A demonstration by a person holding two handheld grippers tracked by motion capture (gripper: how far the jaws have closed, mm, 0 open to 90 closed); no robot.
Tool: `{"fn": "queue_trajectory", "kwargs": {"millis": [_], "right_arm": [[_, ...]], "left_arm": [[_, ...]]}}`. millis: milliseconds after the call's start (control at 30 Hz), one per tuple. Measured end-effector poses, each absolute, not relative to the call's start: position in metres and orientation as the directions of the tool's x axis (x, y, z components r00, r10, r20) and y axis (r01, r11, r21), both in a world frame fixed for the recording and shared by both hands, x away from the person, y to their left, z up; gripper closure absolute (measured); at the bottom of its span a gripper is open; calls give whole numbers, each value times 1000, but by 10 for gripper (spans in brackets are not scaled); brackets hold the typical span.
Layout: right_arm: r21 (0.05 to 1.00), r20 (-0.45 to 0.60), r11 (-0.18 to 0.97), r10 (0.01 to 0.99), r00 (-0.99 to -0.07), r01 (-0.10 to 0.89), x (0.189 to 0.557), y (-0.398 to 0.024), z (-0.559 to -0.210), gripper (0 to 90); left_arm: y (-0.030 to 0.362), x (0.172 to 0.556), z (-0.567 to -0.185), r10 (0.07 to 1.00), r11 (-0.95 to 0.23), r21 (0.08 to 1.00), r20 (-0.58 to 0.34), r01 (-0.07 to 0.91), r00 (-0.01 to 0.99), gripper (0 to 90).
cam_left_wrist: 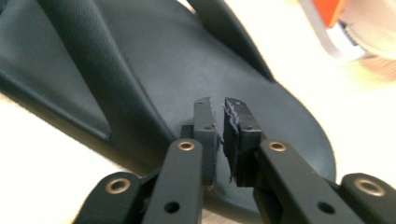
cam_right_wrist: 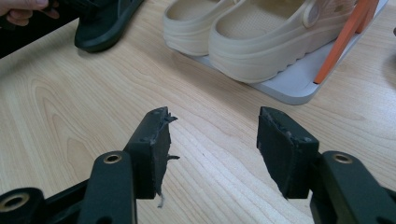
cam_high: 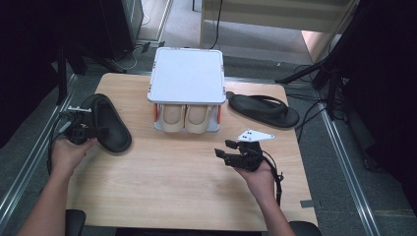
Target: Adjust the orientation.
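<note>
your left gripper point(cam_left_wrist: 218, 123) over the black sandal point(cam_high: 105, 122)
its jaws stand a sliver apart, gripping nothing; your right gripper point(cam_right_wrist: 212, 140) gapes wide above bare table point(cam_high: 162, 172).

Black sandal point(cam_high: 105, 123) left, black flip-flop point(cam_high: 263, 110) right. Beige clogs point(cam_high: 186, 118) on a white rack point(cam_high: 187, 73) with orange posts point(cam_right_wrist: 348, 32). Light wood-grain table point(cam_high: 172, 172). Both grippers black, left gripper point(cam_high: 81, 130), right gripper point(cam_high: 236, 155).

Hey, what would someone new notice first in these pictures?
Probably the white shoe rack at the table's far middle, with beige clogs on its lower shelf. Next, two black sandals: one at the left gripper, the other right of the rack.
</note>
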State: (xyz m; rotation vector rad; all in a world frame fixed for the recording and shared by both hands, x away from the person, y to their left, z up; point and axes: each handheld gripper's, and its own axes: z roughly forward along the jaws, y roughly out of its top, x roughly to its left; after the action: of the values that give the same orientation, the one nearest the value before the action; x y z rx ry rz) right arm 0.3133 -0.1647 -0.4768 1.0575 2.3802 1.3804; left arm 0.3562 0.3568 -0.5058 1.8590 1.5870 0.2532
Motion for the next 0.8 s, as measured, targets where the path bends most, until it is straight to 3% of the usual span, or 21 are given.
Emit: {"fn": "queue_trajectory", "kwargs": {"millis": [100, 333, 800], "right_arm": [[817, 180, 309, 664, -726, 486, 314, -164, -477, 459], [819, 174, 312, 666, -726, 482, 314, -166, -477, 459], [815, 172, 299, 694, -700, 497, 305, -176, -478, 459]], "left_arm": [[356, 354, -499, 929, -33, 605, -275, 795, 248, 780], [365, 354, -485, 938, -3, 642, -263, 766, 224, 550], [387, 378, -487, 960, 47, 655, -237, 754, 146, 493]]}}
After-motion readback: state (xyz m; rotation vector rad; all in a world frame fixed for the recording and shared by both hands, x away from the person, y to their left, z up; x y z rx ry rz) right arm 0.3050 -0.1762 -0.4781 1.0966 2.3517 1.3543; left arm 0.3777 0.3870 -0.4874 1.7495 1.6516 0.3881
